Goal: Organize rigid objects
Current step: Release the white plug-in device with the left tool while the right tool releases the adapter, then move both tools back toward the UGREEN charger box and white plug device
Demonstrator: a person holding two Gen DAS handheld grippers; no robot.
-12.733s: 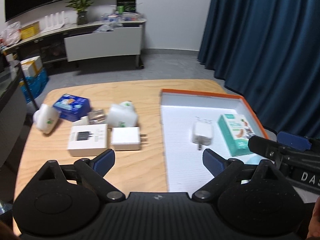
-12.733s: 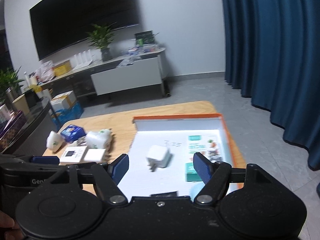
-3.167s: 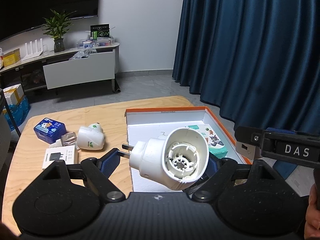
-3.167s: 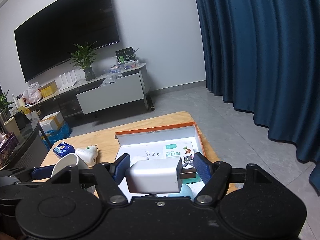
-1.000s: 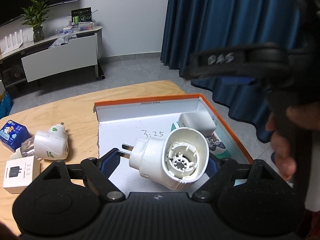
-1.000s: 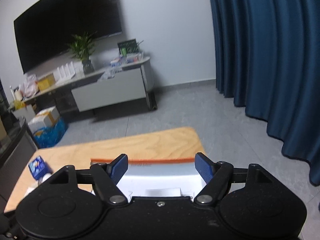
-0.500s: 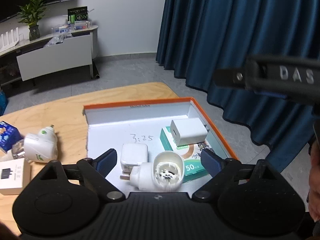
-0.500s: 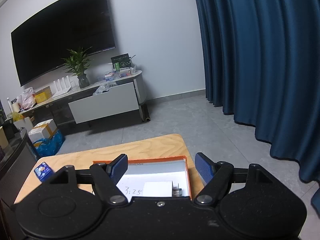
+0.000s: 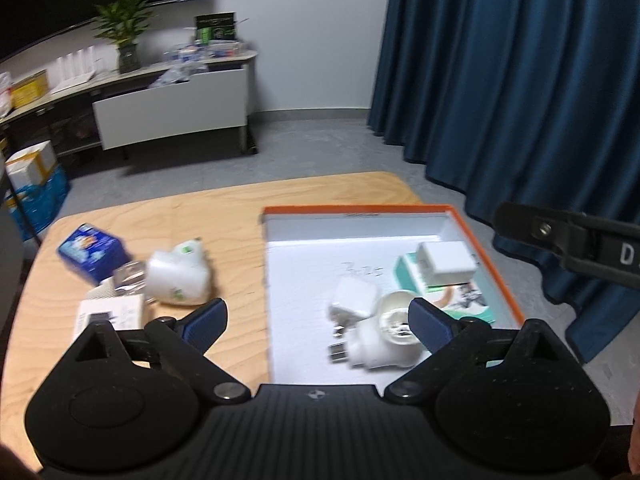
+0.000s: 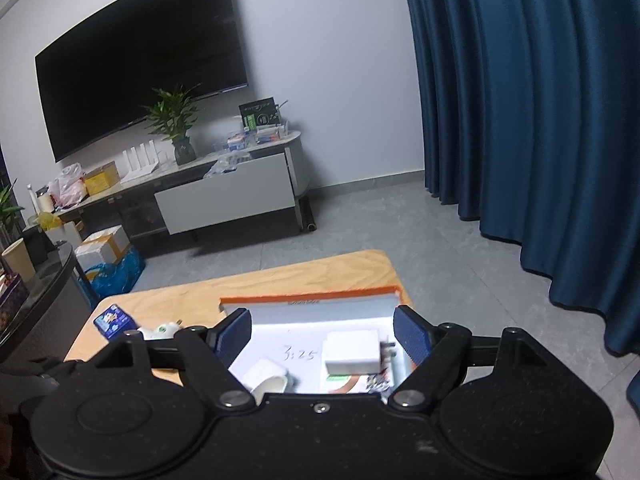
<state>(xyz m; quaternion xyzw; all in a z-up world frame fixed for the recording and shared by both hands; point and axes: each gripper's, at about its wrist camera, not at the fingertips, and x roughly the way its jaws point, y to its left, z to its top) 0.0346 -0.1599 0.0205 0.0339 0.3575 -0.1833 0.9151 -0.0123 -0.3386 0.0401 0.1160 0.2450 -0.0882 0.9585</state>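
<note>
My left gripper (image 9: 318, 320) is open, its jaws still opening, with nothing pressed between them. Just beyond its right finger, a round white plug adapter (image 9: 374, 342) lies in the white box with an orange rim (image 9: 360, 210), beside a square white charger (image 9: 354, 304). A white charger block (image 9: 446, 262) rests on a green carton (image 9: 440, 304) in the box. My right gripper (image 10: 324, 334) hangs above the box's near side, its jaws opening and nothing between them. Below it lie the block (image 10: 352, 352) and the round adapter (image 10: 266, 380).
On the wooden table (image 9: 224, 216) left of the box lie a white plug with a green leaf mark (image 9: 178, 276), a blue carton (image 9: 90, 252), a shiny small item (image 9: 128, 282) and a white charger carton (image 9: 110, 316). The right gripper's black frame (image 9: 580, 240) juts in at right.
The left gripper has let go of the round adapter, which now lies in the box, and has drawn back and swung left. The right gripper has pulled back from the box.
</note>
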